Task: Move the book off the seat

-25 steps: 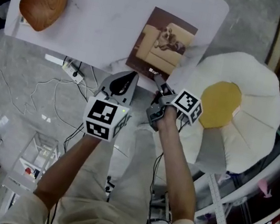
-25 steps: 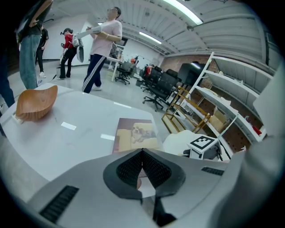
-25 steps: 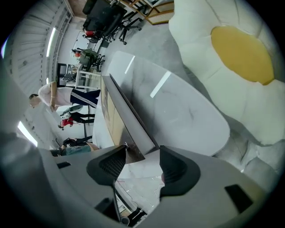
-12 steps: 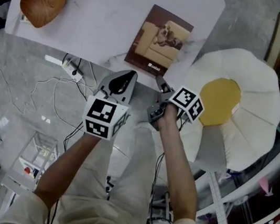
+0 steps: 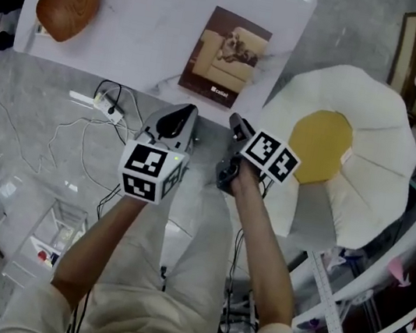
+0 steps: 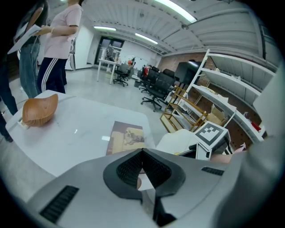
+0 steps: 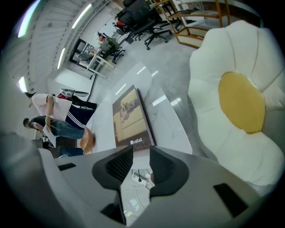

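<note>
Table (image 5: 152,26): one book (image 5: 225,56), one bowl (image 5: 68,2)

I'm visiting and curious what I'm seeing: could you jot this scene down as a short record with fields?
Book: flat on white table, near its edge
Seat: flower-shaped cushion, nothing on it
Wooden object: on table, far from book
Left gripper: shut, empty
Right gripper: jaws apart, just been closing, nothing between

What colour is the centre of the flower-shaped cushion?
The centre is yellow, clearest in the head view.
</note>
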A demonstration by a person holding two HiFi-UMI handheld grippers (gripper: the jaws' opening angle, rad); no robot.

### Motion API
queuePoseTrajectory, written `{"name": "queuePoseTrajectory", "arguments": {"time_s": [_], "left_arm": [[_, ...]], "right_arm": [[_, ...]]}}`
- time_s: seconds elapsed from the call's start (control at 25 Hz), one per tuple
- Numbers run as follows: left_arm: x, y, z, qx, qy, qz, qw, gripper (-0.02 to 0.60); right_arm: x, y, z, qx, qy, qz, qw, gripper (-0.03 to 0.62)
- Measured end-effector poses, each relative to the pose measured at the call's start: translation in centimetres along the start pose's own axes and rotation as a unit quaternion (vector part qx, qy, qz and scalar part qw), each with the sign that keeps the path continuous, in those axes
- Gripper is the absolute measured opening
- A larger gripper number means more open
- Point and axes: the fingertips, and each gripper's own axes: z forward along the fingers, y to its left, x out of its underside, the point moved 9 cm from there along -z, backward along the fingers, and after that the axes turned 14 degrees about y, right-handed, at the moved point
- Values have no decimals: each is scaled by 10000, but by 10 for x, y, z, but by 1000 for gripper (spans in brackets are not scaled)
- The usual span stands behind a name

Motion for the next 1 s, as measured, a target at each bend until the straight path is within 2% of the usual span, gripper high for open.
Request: {"name": "queuePoseTrajectory", "arguments": {"time_s": [0.12, 0.24, 0.52, 0.76, 1.0], "left_arm": [[0, -12, -13, -46, -26, 63, 10000, 11], [0, -20, -21, -114, -18, 65, 9999, 11], [-4, -39, -47, -187, -11, 44, 9998, 11], [-10, -65, -79, -207, 13, 132, 9997, 11], [-20, -101, -114, -183, -45, 294, 9994, 11]], "right_arm": [[6, 8, -19, -19, -64, -324, 9995, 95], [9, 17, -35, -227, -154, -644, 9975, 61], [19, 47, -81, -200, -325, -1790, 9831, 52], [31, 68, -129, -599, -485, -2023, 9763, 54], [42, 73, -178, -733, -575, -2188, 9713, 54]]}}
